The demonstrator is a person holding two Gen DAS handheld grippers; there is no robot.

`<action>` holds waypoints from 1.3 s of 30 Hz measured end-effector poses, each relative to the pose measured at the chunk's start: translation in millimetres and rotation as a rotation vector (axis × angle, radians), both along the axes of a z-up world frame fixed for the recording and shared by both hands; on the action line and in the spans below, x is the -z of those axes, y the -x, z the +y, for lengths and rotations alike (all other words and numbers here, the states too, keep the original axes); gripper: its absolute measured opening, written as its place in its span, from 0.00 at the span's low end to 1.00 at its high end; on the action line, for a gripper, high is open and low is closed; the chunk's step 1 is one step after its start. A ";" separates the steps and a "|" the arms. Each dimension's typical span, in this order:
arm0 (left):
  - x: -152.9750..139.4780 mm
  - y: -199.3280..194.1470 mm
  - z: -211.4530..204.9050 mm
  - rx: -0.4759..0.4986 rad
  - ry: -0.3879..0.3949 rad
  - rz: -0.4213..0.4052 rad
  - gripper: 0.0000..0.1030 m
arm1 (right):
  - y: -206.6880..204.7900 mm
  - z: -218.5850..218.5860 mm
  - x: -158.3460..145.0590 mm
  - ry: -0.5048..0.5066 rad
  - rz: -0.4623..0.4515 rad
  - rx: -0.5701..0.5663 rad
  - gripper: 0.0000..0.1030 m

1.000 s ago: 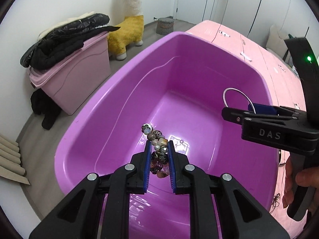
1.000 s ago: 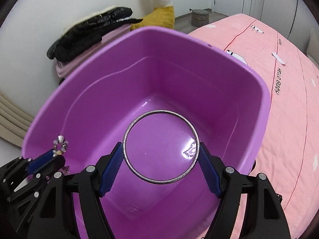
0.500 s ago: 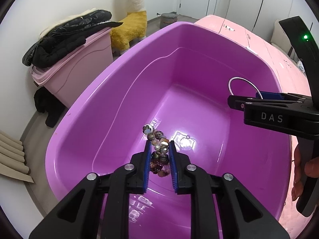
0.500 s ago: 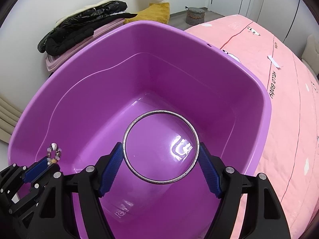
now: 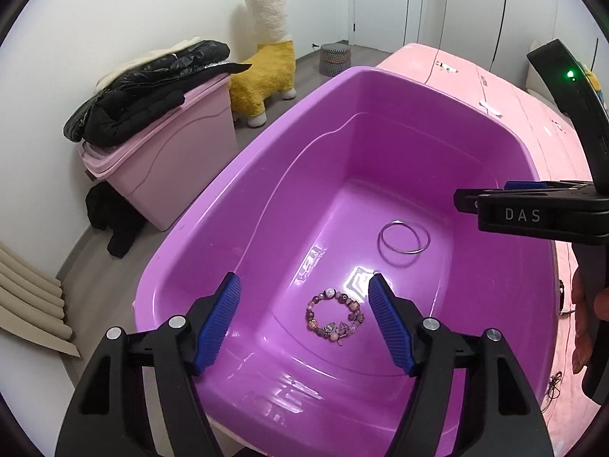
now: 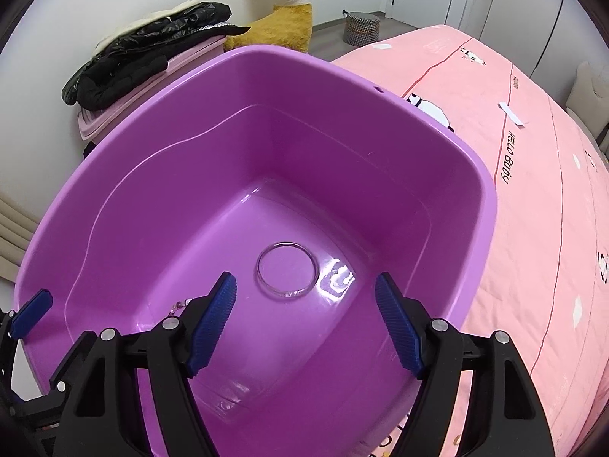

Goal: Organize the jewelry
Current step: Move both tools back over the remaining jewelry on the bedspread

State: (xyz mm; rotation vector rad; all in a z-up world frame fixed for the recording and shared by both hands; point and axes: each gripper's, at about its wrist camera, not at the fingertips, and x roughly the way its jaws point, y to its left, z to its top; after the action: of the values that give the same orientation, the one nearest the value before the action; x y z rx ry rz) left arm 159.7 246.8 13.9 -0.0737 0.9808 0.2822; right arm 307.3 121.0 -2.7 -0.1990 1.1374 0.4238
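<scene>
A purple plastic tub (image 5: 304, 175) sits on the bed. On its floor lie a beaded bracelet (image 5: 335, 318) and, farther in, a thin silver bangle (image 5: 405, 253). My left gripper (image 5: 302, 297) hangs above the bracelet with its jaws opening, and its blue pads touch nothing. My right gripper (image 6: 304, 280) is open over the tub (image 6: 342, 144), and the bangle (image 6: 259, 271) lies flat below and just beyond its pads. A few of the bracelet's beads (image 6: 179, 304) show behind the right gripper's left finger. The right gripper (image 5: 468, 203) appears edge-on at the right of the left wrist view.
Left of the tub stands a pink storage box (image 5: 160, 167) with a black jacket (image 5: 144, 91) on it. Behind it are a yellow alpaca toy (image 5: 266, 68) and a woven basket (image 5: 335, 59). The pink bedspread (image 6: 533, 228) stretches to the right. A hand (image 5: 586, 304) holds the right gripper.
The left jaws spread wide and the beaded bracelet dropped to the tub floor. The bangle left the right gripper's pads and now lies on the floor too.
</scene>
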 end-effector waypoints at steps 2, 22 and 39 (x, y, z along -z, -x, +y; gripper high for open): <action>-2.6 3.3 -1.0 0.000 -0.006 -0.005 0.66 | 3.2 -2.1 -2.4 -0.011 -0.003 0.000 0.70; -29.8 43.8 -14.8 -0.001 -0.002 -0.048 0.68 | 50.0 -32.5 -35.5 -0.077 -0.073 0.030 0.70; -30.4 95.1 -73.5 0.118 0.016 -0.066 0.69 | 179.2 -186.6 -26.1 -0.136 -0.123 0.205 0.70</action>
State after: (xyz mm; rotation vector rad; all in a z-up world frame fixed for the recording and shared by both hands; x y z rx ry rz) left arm 64.6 173.3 44.3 -0.0395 0.9180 0.1620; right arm 128.1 -65.6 23.5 0.0110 0.9934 0.3008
